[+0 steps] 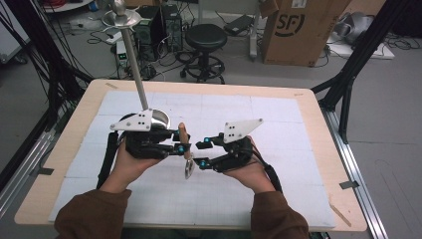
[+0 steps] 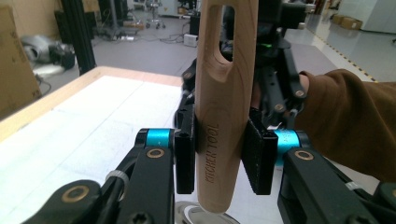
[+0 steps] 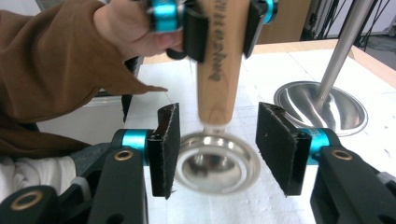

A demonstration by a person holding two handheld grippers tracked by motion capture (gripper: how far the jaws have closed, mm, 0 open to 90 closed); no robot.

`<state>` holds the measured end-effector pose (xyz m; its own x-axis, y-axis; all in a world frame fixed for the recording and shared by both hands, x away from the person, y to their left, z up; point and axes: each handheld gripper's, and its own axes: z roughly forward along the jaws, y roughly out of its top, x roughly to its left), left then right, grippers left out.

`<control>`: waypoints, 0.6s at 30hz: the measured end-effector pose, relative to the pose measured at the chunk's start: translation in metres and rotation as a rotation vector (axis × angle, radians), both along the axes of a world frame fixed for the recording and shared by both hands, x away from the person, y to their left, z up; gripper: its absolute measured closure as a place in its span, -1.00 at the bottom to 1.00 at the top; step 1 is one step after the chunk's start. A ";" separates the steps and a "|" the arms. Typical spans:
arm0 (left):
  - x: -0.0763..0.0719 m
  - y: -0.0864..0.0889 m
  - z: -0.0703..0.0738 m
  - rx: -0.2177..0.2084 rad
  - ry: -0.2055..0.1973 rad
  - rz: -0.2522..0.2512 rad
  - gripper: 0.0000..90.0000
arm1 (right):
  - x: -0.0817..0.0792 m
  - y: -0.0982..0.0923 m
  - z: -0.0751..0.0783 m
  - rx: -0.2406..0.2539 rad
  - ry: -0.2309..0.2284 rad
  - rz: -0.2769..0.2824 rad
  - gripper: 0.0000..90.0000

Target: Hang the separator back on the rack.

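**Left gripper pinches the wooden handle; right jaws stand apart around the metal ring**

Your left gripper [image 1: 182, 142] has its two black pads pressed against the sides of the wooden handle [image 2: 223, 107], which stands roughly upright between them, slotted end up. In the left gripper view the lettering on the wood runs along the handle right where the pads clamp it. The tool hangs above the white mat [image 1: 278, 117], near the middle of the table [image 1: 318, 164] and somewhat toward your edge of it, between your two hands.

Your right gripper [image 3: 217, 149] faces the left one from the other side. Its fingers are spread: the round metal ring [image 3: 217, 163] at the handle's lower end sits between the pads. The left-hand pad in the right gripper view lies just at the ring's rim; you cannot tell whether it touches. The other pad is clear of it.

Behind your left hand, toward the far left part of the mat, the metal stand [image 1: 133, 59] rises from its dished base [image 3: 322, 106], leaning toward the far edge.
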<state>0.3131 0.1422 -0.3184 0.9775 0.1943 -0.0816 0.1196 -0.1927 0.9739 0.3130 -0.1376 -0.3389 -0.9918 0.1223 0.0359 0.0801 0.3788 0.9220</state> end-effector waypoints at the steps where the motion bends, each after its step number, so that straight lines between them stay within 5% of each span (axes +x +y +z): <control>1: 0.001 0.002 0.000 0.002 0.002 0.003 0.53 | -0.001 -0.001 0.000 -0.010 -0.006 -0.010 0.05; 7: 0.002 0.013 0.000 0.012 0.000 0.030 0.53 | -0.005 -0.010 -0.001 -0.049 -0.015 -0.052 -0.02; 18: 0.004 0.033 -0.001 0.004 0.006 0.076 0.53 | -0.011 -0.036 -0.006 -0.051 -0.008 -0.128 -0.10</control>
<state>0.3169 0.1755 -0.3196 0.9594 0.2685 -0.0865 0.1400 -0.1870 0.9723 0.3022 -0.1733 -0.3449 -0.9682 0.2495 0.0182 0.1232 0.4121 0.9028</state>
